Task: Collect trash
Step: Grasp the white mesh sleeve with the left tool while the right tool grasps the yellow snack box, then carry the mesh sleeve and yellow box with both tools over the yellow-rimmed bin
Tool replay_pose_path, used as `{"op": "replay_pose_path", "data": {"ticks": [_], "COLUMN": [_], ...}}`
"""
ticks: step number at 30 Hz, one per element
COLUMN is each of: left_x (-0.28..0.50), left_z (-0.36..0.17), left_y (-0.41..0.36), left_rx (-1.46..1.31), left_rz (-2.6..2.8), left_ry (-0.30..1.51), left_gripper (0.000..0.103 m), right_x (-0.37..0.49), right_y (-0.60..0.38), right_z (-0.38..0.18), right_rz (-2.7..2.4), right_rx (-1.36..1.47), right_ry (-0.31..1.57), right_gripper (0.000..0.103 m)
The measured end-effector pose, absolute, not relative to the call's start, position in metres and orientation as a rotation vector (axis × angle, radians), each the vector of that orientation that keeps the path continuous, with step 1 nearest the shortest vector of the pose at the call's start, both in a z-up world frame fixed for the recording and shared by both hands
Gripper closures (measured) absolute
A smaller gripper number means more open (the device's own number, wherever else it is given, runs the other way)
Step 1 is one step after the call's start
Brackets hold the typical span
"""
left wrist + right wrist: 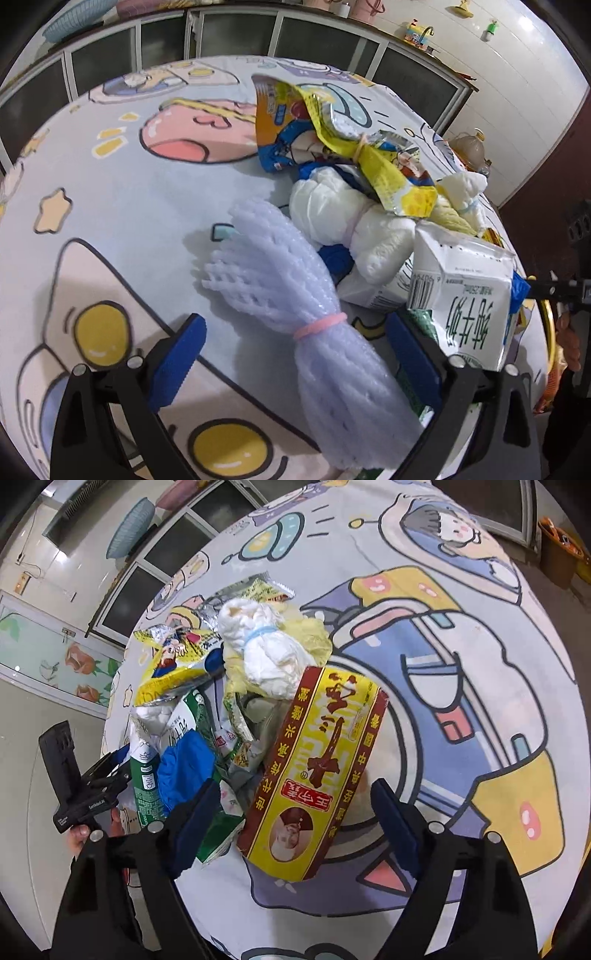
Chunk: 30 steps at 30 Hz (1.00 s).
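A round table (110, 192) under a cartoon-print cloth carries a heap of trash. In the left wrist view the left gripper (295, 343) stands spread, its blue pads on either side of a bundle of pale lilac foam fruit netting (295, 295) tied with a pink rubber band (319, 325); neither pad touches the netting. Just right of it lies a white milk carton (465, 291) printed with a barcode and green Chinese characters reading 纯牛奶; smaller print above them seems to give a volume, though it is too fine to read with any confidence. Behind the netting sits a wad of white tissue (343, 218) bound with a band, and on top of that a yellow snack wrapper (388, 173) with cartoon figures, knotted at the middle.

In the right wrist view the right gripper (295, 808) is likewise spread, straddling the near end of a red and yellow carton (317, 771) covered in Chinese lettering. Large black brush characters run down its yellow middle, a red label sits below them, and an oval portrait is printed near the lower end. The pads do not press it. Left of it lie a crumpled blue scrap (184, 768), a green and white carton (147, 771) and more white tissue (266, 650).
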<state>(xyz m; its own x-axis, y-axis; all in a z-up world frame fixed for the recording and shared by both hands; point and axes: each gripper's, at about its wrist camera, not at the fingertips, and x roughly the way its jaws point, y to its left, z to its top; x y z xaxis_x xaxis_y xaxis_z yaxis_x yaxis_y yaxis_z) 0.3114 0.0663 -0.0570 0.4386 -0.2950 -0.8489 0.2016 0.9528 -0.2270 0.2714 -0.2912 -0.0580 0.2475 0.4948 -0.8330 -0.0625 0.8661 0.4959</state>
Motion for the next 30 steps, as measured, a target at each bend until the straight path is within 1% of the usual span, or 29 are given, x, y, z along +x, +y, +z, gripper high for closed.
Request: {"op": "replay_pose_path", "data": {"ticks": [1, 2, 3, 4, 5, 6, 7, 8, 10, 12, 23, 30], "left_x": [0.311, 0.312, 0.313, 0.313, 0.313, 0.314, 0.314, 0.313, 0.309, 0.301, 0.251, 0.220], "left_z": [-0.059, -0.061, -0.062, -0.062, -0.062, -0.062, -0.062, -0.061, -0.057, -0.046, 0.013, 0.037], "left_y": [0.066, 0.066, 0.067, 0.068, 0.069, 0.072, 0.074, 0.076, 0.080, 0.084, 0.107, 0.095], "left_rx": [-0.100, -0.101, -0.104, -0.109, -0.116, -0.133, -0.146, -0.151, -0.147, -0.162, -0.178, -0.153], "left_rz": [-0.311, -0.302, -0.297, -0.297, -0.301, -0.309, -0.309, -0.306, -0.299, -0.306, -0.314, -0.340], "left_ry": [1.079, 1.087, 1.088, 1.088, 1.089, 1.094, 1.095, 1.092, 1.080, 1.048, 0.902, 0.841], "left_gripper": [0.029, 0.034, 0.042, 0.059, 0.068, 0.075, 0.078, 0.078, 0.079, 0.079, 0.079, 0.079], "right_x": [0.271, 0.271, 0.271, 0.271, 0.269, 0.268, 0.267, 0.265, 0.261, 0.257, 0.225, 0.197], "right_y": [-0.290, -0.288, -0.287, -0.286, -0.287, -0.287, -0.287, -0.288, -0.290, -0.293, -0.320, -0.335], "right_z": [-0.059, -0.061, -0.063, -0.064, -0.063, -0.062, -0.060, -0.057, -0.052, -0.045, -0.012, -0.003], "right_rz": [0.390, 0.385, 0.388, 0.391, 0.391, 0.390, 0.390, 0.386, 0.383, 0.378, 0.381, 0.404], "right_rx": [0.389, 0.378, 0.373, 0.371, 0.367, 0.363, 0.356, 0.346, 0.341, 0.334, 0.375, 0.406], "right_ry": [1.278, 1.284, 1.292, 1.291, 1.285, 1.280, 1.272, 1.260, 1.245, 1.226, 1.130, 1.098], "right_gripper": [0.041, 0.044, 0.046, 0.049, 0.050, 0.053, 0.057, 0.059, 0.067, 0.069, 0.069, 0.069]}}
